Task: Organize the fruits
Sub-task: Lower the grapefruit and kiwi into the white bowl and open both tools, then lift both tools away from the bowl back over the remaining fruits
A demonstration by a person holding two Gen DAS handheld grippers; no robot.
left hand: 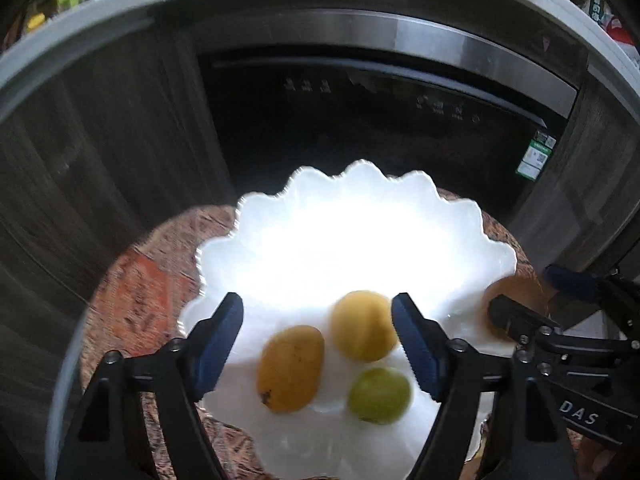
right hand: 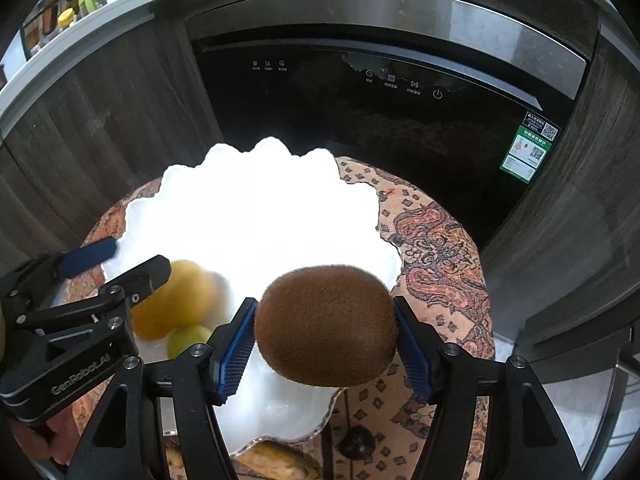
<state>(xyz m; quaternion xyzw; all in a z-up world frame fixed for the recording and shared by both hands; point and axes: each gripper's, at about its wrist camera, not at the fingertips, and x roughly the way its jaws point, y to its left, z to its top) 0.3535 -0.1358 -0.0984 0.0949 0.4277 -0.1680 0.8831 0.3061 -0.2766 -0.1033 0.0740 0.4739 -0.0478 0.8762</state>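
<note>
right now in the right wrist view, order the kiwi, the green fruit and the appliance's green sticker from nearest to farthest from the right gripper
1. Kiwi: between the right gripper fingers, over the white dish's near right edge.
2. Green fruit: on the dish, just left of the left finger.
3. Green sticker: far upper right, on the dark appliance front.

Strongly overexposed on the white bowl (left hand: 500, 256), detail burnt out from centre toward 12 o'clock in both views; dim and murky across the dark appliance front (right hand: 360, 120) and wood panels; heavy fisheye bending toward every edge, black corners; motion blur smearing the left wrist view, fruits soft-edged; sharper on the right, the kiwi (right hand: 326, 326) crisp, the yellow fruit (right hand: 176, 300) at 9 o'clock blurred.
</note>
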